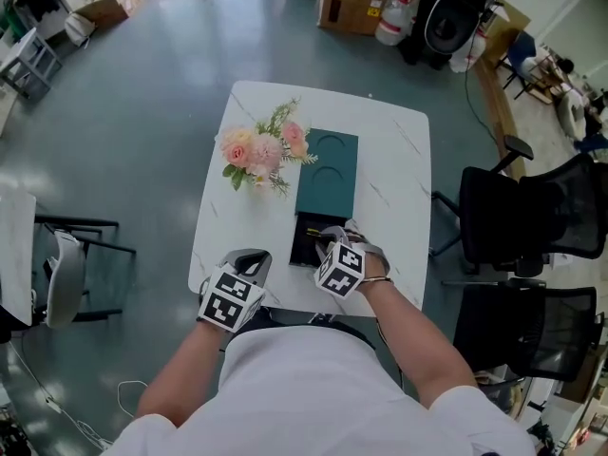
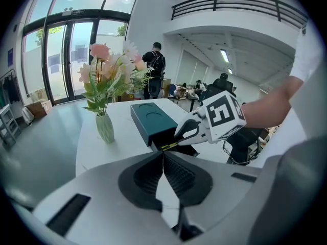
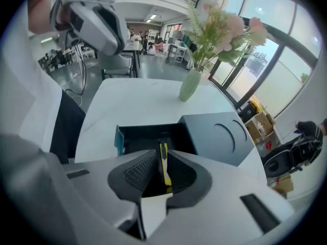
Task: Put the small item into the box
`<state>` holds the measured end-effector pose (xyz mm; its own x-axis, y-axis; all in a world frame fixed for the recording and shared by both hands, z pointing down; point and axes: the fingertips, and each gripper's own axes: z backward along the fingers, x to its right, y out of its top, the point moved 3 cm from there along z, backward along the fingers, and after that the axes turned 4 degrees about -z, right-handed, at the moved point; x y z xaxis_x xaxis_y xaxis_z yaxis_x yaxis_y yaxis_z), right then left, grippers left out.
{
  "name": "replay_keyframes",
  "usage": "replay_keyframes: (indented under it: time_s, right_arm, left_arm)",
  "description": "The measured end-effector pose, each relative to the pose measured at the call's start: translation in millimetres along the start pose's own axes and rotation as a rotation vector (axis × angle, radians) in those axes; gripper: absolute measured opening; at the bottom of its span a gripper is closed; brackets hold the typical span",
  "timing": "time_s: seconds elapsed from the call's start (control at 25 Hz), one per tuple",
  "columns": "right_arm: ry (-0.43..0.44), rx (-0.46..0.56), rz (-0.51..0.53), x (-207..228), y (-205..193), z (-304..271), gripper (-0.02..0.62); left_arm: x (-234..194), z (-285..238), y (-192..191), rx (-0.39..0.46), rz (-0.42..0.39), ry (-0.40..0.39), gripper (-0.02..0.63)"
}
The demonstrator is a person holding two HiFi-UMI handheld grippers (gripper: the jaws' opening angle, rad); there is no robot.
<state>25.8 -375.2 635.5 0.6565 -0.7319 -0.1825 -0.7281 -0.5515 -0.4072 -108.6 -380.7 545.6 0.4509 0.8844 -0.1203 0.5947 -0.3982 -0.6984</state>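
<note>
A dark teal box lies on the white table, its drawer pulled out toward me. My right gripper hangs just over the open drawer, shut on a small yellow and black item that stands between its pads. In the left gripper view the item sticks out of the right gripper's tips beside the box. My left gripper sits at the table's near left edge, shut with nothing in it.
A vase of pink flowers stands left of the box, also seen in the right gripper view as the vase. Black office chairs stand right of the table, another chair to the left.
</note>
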Motion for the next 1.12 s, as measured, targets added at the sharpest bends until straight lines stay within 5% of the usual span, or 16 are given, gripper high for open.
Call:
replay_keyframes:
  time_s: [0.24,0.8,1.12]
  right_arm:
    - [0.041,0.196,-0.261,-6,-16,57,0.080]
    - [0.083,0.462,-0.509,-33,-81,132,0.041]
    - [0.087,0.526,-0.693,-76,-80,148,0.017]
  left_arm:
    - [25,-4,13,0.030,0.020,0.020,0.017]
    - [88,4,5,0.048,0.078,0.091,0.017]
    - [100,26,-8,0.054,0.002,0.046,0.017]
